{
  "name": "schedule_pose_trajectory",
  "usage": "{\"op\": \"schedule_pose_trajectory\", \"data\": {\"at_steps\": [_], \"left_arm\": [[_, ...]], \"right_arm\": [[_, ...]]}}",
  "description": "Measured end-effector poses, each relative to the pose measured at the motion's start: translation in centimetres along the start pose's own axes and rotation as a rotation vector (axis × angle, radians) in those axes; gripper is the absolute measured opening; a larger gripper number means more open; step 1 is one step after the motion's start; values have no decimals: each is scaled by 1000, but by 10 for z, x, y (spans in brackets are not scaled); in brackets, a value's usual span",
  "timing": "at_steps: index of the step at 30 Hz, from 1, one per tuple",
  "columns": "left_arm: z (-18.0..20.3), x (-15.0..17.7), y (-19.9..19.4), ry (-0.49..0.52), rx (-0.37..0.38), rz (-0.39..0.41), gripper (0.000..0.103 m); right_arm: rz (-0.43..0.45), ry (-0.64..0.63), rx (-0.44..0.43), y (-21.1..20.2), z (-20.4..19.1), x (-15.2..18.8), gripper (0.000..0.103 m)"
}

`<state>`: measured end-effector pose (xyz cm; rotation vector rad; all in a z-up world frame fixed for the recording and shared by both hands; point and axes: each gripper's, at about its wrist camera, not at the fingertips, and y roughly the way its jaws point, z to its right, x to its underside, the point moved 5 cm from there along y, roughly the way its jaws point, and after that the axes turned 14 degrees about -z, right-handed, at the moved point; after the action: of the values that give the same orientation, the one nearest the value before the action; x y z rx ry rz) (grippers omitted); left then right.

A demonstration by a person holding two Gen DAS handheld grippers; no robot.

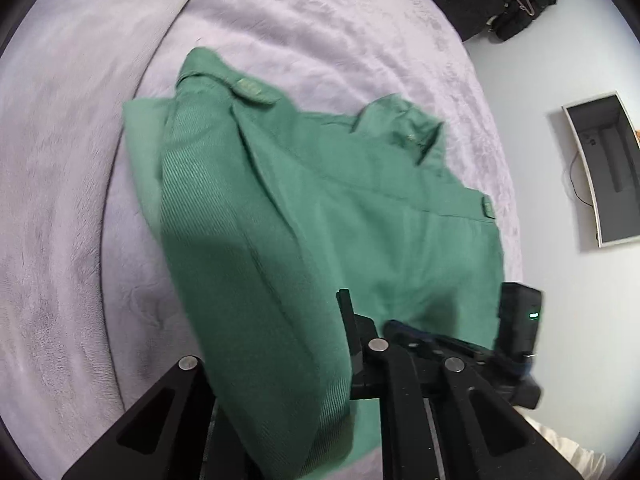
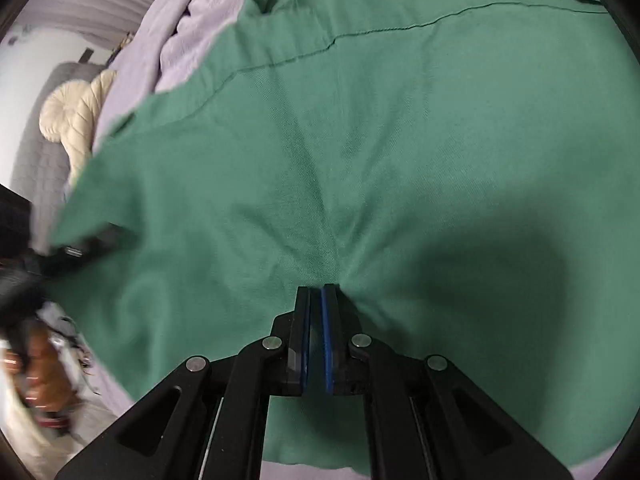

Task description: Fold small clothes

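**Green shorts pinched at both grippers over a lilac bed**

Nearest the right wrist camera, the right gripper (image 2: pixel 318 292) has its black jaws drawn narrow, the blue-lined pads nipping a small pucker of the green twill shorts (image 2: pixel 360 140); creases fan out from that pinch across the cloth. The garment fills most of this view, its stitched waistband seam running across the upper part and a belt loop near the top right corner.

In the left wrist view, the left gripper (image 1: pixel 320 320) has a thick fold of the same green shorts (image 1: pixel 320 208) lying between its black fingers. One finger stands clear beside the cloth; the other is buried under the fold, so the jaws appear nearly closed on the fabric, though the contact itself is hidden. The second gripper's black body with a small green light sits just right of it.

Beyond the grippers, the shorts lie spread on the pale lilac plush bedspread (image 1: pixel 72 200), the waistband toward the far side. Further off, a heap of dark clothing with a hanger (image 1: pixel 500 0) rests at the bed's far edge, and an open grey box (image 1: pixel 608 168) sits on the pale floor. A cream quilted cushion (image 2: pixel 76 112) shows at the left in the right wrist view.
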<state>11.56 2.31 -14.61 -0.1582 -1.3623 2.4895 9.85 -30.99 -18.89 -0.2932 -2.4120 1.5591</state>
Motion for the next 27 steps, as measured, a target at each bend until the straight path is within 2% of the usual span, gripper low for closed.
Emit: {"op": "schedule_pose_trajectory", "data": {"at_steps": [3,6,8,11,14,18,20,23,25,27], "left_arm": [[36,-5,-7,61,-11,24,15],[77,-6,-8,140,-69,33,15],[110,-7,-3,199,-129,32,15],[160,-10,12,281,-213,24,15],[209,-7,36,367,-296,-1,15],[260,0,92,476,-392,-45,15],[275,-4,129,491,-412,-73,16],[283,-3,177,501,-471,-116,17],[285,-1,195,532,-537,-112,19],[288,7,194,567,-583,-82,19]], "right_arm": [[16,6,-18,-2,4,1,2],[19,17,-72,-3,15,4,2],[20,27,-123,-5,23,5,2],[0,57,-257,-9,37,10,2],[43,120,-413,-40,70,25,7],[147,212,-471,-87,135,54,8],[184,272,-498,-99,166,65,9],[178,347,-521,-96,203,77,10],[172,366,-563,-89,217,81,6],[167,371,-589,-85,223,81,6]]}}
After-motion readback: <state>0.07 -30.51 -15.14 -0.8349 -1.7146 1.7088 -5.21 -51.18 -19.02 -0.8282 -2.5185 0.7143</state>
